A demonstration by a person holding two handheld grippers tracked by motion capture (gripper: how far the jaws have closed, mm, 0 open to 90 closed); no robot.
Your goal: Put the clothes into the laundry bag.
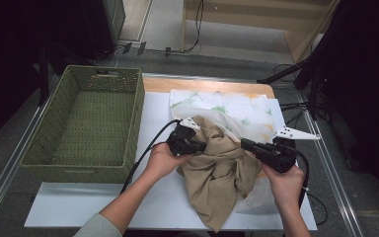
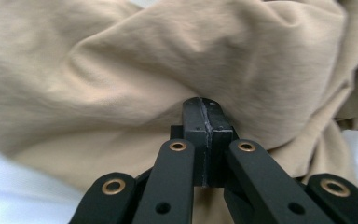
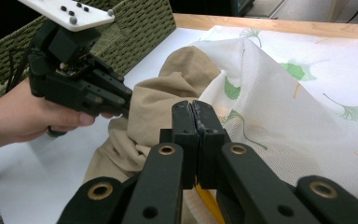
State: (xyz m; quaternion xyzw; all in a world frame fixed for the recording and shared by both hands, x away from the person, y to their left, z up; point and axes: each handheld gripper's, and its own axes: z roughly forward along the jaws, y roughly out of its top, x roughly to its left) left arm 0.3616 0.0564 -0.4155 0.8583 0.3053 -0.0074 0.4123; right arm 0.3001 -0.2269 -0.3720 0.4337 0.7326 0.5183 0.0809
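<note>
Tan cloth [image 1: 217, 168], right of basket [image 1: 86, 123]: soft, light, limp; take by an edge fold. Left hand-held gripper [image 1: 205, 146] and right hand-held gripper [image 1: 243, 143] both clamped on cloth.

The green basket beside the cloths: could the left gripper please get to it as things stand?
Probably yes. The left gripper sits close to the green basket, with bare white sheet between. But its jaws look shut on the tan cloth, which would come along.

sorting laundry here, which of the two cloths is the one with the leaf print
The white cloth, spread flat at the table's far side with green leaves. The tan cloth bunched between the grippers is plain.
</note>
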